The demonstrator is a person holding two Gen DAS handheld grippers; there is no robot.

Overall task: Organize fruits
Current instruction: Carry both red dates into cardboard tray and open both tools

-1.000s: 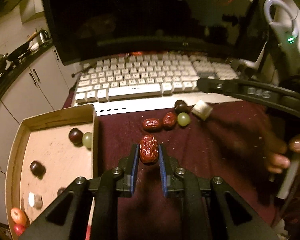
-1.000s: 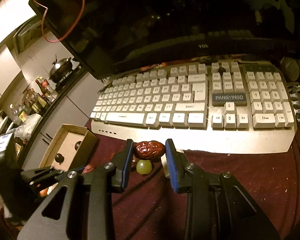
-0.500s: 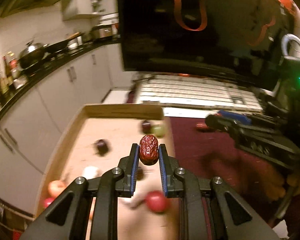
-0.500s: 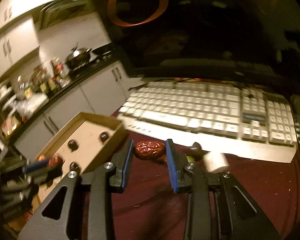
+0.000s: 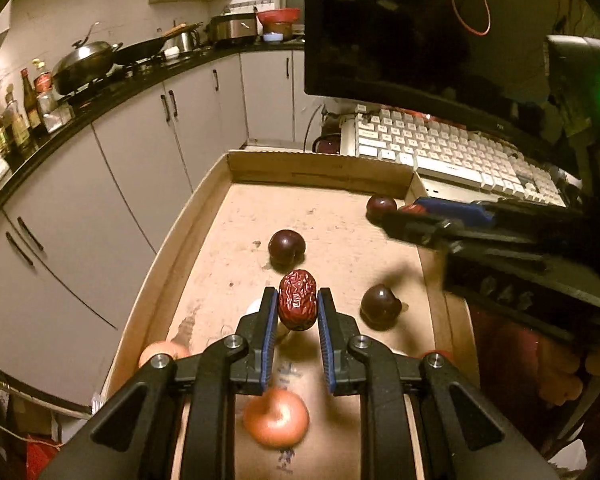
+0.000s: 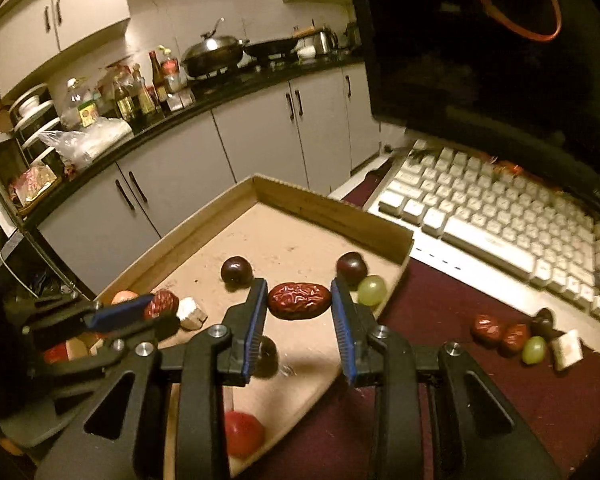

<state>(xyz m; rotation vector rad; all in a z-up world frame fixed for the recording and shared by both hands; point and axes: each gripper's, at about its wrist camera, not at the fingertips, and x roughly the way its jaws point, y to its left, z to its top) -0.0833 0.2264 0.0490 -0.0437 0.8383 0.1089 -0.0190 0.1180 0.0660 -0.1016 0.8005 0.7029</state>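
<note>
My left gripper (image 5: 297, 307) is shut on a wrinkled red date (image 5: 297, 299), held upright above the cardboard tray (image 5: 320, 168). My right gripper (image 6: 299, 295) is shut on another red date (image 6: 299, 301), held sideways over the tray (image 6: 332, 216); it also shows in the left wrist view (image 5: 440, 220). In the tray lie dark plums (image 5: 286, 246), a green grape (image 6: 372, 290), small red-orange fruits (image 5: 277, 416) and a white cube (image 6: 191, 312). Two dates (image 6: 500, 334), a grape (image 6: 535, 350), a dark fruit and a white cube (image 6: 567, 349) lie on the maroon cloth.
A white keyboard (image 6: 500, 216) lies right of the tray under a dark monitor (image 6: 480, 60). Grey kitchen cabinets (image 5: 140, 152) and a counter with pans and bottles stand beyond the tray's left edge.
Both grippers have swung left from the cloth by the keyboard to above the tray, each still holding its date. The right gripper has come close beside the left.
</note>
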